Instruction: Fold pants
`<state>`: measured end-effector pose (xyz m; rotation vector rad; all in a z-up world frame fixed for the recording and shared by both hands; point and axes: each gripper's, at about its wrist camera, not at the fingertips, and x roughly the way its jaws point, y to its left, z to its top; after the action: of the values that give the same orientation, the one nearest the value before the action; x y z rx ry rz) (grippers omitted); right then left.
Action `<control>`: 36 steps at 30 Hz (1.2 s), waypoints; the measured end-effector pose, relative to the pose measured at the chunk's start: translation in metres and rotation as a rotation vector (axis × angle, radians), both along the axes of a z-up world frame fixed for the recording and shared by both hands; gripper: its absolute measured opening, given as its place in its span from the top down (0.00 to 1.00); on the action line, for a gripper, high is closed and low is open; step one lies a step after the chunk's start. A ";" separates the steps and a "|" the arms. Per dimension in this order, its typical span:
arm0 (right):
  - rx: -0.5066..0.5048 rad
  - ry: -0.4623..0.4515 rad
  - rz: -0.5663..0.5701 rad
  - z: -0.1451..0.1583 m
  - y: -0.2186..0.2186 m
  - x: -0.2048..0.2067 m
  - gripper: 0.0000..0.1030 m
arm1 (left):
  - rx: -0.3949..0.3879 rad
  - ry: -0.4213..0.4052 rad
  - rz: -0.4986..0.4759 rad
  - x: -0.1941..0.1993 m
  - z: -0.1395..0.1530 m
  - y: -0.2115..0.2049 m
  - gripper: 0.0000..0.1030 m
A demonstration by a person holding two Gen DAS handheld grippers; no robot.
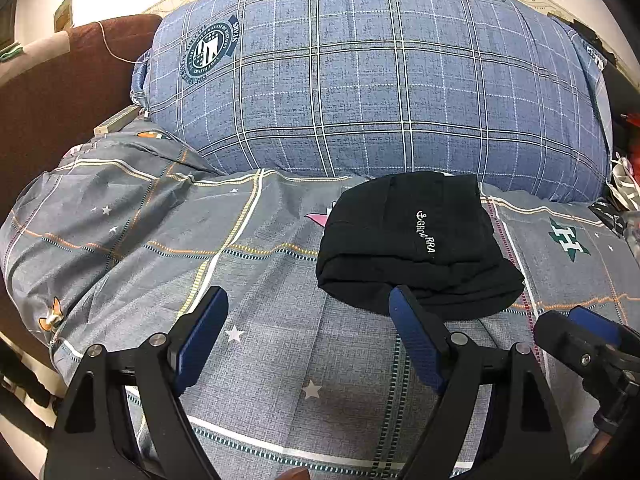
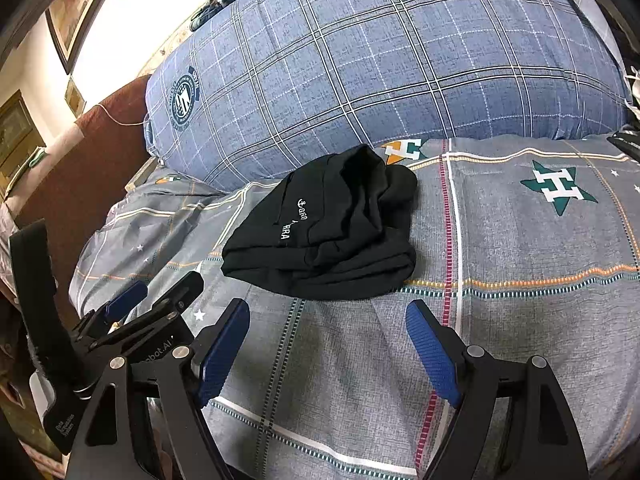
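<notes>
A: On the grey bedsheet (image 1: 280,360), what lies ahead of the two tools?

B: The black pants (image 1: 416,248), folded into a small thick bundle with white lettering on top. In the left wrist view they sit just past the tip of the right-hand finger, a little right of centre. In the right wrist view the pants (image 2: 332,236) lie ahead and slightly left.

A: Is either tool holding them?

B: No. The left gripper (image 1: 308,300) has its blue-padded fingers spread wide with only sheet between them. One fingertip comes close to the near edge of the bundle, but I cannot tell if it touches. The right gripper (image 2: 328,312) is spread wide too, pinching nothing, with the pants just beyond its tips.

A: Where are the tools relative to each other?

B: Side by side. The left gripper shows at the left edge of the right wrist view, and part of the right gripper appears at the lower right of the left wrist view.

A: And behind the pants?

B: A big blue plaid pillow (image 1: 360,80) with a round badge print, its lower edge just behind the bundle. A brown headboard (image 1: 60,100) stands to the left. The sheet carries stars and a green letter H emblem (image 2: 558,190).
</notes>
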<state>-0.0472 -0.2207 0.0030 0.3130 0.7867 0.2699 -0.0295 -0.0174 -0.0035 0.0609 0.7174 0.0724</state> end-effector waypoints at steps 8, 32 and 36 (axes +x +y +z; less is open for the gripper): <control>0.006 0.002 -0.003 0.001 0.000 0.000 0.20 | 0.004 0.000 -0.004 0.000 0.000 -0.001 0.19; -0.009 -0.020 -0.011 0.007 -0.002 -0.003 0.20 | -0.001 -0.007 -0.017 -0.001 0.003 -0.002 0.19; -0.014 -0.013 -0.012 0.006 -0.003 -0.002 0.20 | -0.001 -0.008 -0.025 -0.001 0.004 -0.005 0.19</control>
<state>-0.0492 -0.2235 0.0092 0.3029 0.7738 0.2551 -0.0302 -0.0222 0.0004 0.0684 0.7089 0.0486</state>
